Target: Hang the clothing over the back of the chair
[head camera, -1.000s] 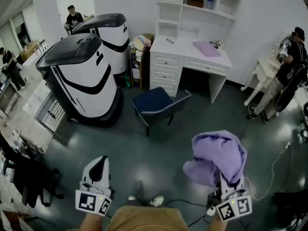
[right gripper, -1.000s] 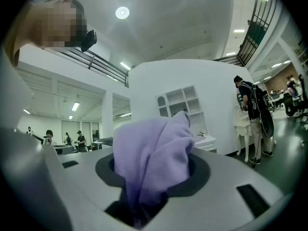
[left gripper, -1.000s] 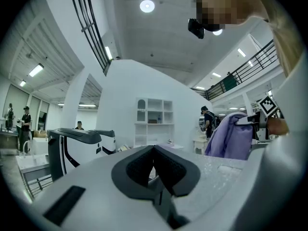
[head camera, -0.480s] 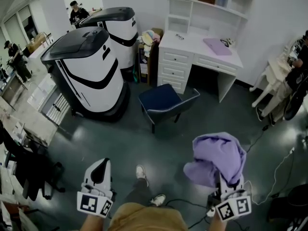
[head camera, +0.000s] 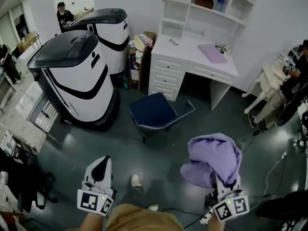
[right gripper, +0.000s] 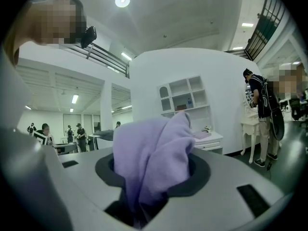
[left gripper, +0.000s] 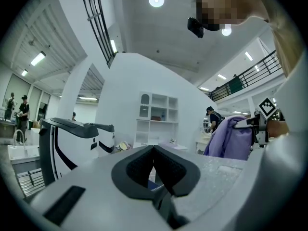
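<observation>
In the head view a navy chair [head camera: 156, 112] stands on the dark floor in front of a white desk [head camera: 192, 64], its back turned toward the lower right. My right gripper [head camera: 222, 183] is low on the right, shut on a bunched lilac garment [head camera: 214, 155] that piles over its fingers and hides them. The right gripper view shows that cloth [right gripper: 154, 153] filling the space between the jaws. My left gripper [head camera: 99, 165] is low on the left, shut and holding nothing, its pads meeting at the tip [left gripper: 153, 150]. Both grippers are well short of the chair.
Two large white-and-black machines [head camera: 77, 76] stand left of the chair. A lilac item [head camera: 211, 53] lies on the desk top. Cables [head camera: 275, 170] trail over the floor at right, near a person by white furniture [head camera: 293, 78]. My shoe [head camera: 136, 180] shows between the grippers.
Both grippers have travelled forward with the person walking; the chair and desk now sit closer and a little lower in the head view. The lilac garment stays gripped on the right.
</observation>
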Demonstrator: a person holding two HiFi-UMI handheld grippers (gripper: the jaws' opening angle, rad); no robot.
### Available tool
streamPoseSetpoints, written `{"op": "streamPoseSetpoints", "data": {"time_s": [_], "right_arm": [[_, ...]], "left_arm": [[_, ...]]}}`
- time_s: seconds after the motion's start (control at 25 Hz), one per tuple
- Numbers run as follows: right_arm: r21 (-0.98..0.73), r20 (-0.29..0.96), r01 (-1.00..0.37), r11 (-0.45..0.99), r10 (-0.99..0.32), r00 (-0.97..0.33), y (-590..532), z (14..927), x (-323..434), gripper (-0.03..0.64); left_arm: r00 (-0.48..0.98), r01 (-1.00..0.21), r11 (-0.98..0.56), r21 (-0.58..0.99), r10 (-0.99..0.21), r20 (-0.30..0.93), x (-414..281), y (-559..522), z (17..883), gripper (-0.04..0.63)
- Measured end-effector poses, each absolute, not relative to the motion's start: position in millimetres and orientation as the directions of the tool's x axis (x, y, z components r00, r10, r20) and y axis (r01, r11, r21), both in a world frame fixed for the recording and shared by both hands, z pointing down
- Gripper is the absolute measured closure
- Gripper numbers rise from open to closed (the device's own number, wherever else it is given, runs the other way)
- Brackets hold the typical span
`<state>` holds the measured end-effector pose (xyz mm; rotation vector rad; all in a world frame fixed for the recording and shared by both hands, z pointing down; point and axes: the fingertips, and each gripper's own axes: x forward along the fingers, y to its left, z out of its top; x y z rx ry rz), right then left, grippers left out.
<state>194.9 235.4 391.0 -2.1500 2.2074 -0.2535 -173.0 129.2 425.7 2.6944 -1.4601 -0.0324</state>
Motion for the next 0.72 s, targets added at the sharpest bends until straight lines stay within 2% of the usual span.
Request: {"op": "streamPoseSetpoints", "data": {"time_s": [0.36,0.72], "right_arm": [[-0.116,0.058,-0.993,-0.037,-0.998,0.030,96,354,194,0.423],[-0.122,0.084,-0.988,-0.096,-0.993,0.086,41,355,208,0.420]], "left_arm": [[0.635,-0.766,-0.632,0.117,-0.772,-0.005,-148,-25,415,0.591],[0.704,-0.704,-0.696,0.142,-0.710,0.015,-113,-104,419,0.592]]}}
